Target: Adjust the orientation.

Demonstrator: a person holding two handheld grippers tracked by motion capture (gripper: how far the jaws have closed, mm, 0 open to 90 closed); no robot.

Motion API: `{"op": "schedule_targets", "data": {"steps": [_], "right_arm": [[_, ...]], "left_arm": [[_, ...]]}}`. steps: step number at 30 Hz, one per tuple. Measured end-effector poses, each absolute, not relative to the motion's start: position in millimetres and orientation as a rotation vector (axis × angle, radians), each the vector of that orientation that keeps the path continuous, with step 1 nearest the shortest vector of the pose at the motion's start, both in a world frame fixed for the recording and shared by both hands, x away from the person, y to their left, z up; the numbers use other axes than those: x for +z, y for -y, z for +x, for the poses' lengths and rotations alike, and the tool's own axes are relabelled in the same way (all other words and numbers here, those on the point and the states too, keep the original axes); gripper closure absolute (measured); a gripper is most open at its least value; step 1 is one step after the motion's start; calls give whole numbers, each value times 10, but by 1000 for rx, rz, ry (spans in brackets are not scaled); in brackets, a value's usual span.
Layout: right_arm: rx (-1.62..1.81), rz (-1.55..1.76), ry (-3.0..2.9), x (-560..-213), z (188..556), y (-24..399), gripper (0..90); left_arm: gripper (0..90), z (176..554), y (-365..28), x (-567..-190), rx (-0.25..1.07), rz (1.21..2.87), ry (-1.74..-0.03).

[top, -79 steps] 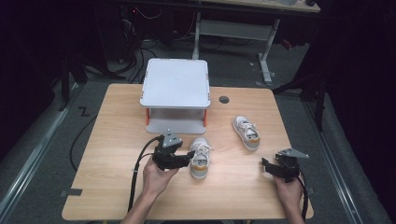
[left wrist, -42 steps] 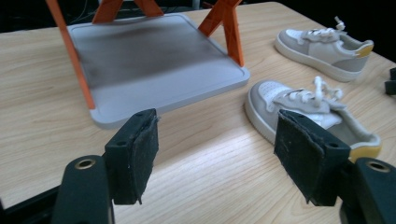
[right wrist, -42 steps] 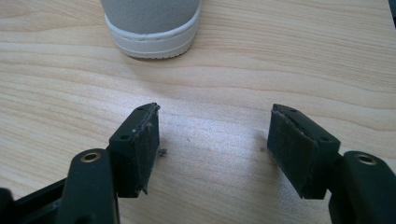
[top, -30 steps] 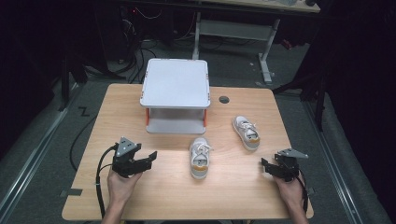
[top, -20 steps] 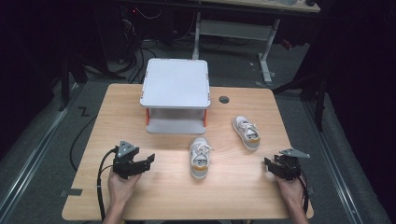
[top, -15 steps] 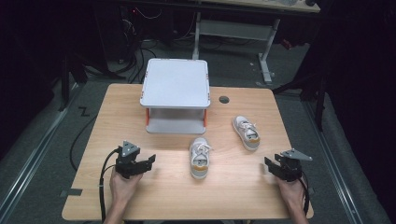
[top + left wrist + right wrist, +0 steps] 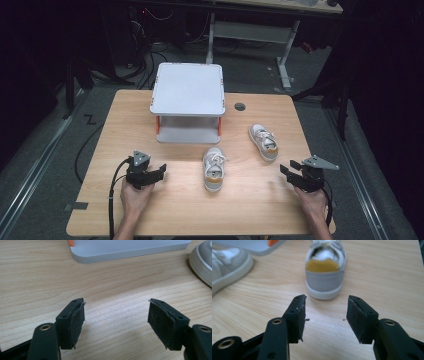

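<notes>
Dark floor with cables and desk legs surrounds the wooden tabletop (image 7: 250, 215) in the high view. A white two-level shelf (image 7: 188, 90) stands in the upper middle of the frame. One shoe (image 7: 214, 169) lies at the centre, just below the shelf, and a second shoe (image 7: 263, 141) lies to its right, apart from it. Both are on the wood and neither is on the shelf, so I judge that the placing of the shoes is not yet done. The left hand-held gripper (image 7: 161, 172) rests at the lower left, the right hand-held gripper (image 7: 285, 171) at the lower right, each well apart from the shoes.

From the left gripper view, the jaws stand wide apart with only bare wood between them. The shelf base (image 7: 125, 250) is at the top and a grey shoe sole (image 7: 202, 262) at the upper right corner.

From the right gripper view, the jaws have just been closing somewhat but are open, with nothing between them. The heel of a shoe (image 7: 325, 277) with a yellow tab sits just ahead. I judge that grasping this shoe is what remains first.
</notes>
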State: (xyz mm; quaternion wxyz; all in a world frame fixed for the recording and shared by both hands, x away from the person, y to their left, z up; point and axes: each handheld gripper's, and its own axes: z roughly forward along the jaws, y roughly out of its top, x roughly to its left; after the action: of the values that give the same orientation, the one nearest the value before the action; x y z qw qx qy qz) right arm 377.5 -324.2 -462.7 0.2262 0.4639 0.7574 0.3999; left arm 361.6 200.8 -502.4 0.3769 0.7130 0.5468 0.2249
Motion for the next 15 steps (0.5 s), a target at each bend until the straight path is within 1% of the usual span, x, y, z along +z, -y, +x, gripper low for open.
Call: {"op": "schedule_targets", "data": {"steps": [2, 4, 10, 12, 15], "right_arm": [[1135, 1260, -2096, -4568, 3782, 3221, 466], [1168, 1230, -2098, -4507, 3798, 3200, 469], [1167, 1174, -2154, -4321, 3965, 3042, 523], [1163, 1181, -2161, -4308, 3987, 3022, 526], [1141, 1190, -2187, -4279, 4106, 2937, 545]], "left_arm": [[300, 3627, -2002, -5036, 578, 1822, -1407], [301, 3634, -1992, -5048, 580, 1826, -1411], [307, 3656, -1973, -5060, 583, 1850, -1437], [307, 3664, -1966, -5063, 580, 1861, -1440], [300, 3661, -1917, -5065, 615, 1900, -1431]]}}
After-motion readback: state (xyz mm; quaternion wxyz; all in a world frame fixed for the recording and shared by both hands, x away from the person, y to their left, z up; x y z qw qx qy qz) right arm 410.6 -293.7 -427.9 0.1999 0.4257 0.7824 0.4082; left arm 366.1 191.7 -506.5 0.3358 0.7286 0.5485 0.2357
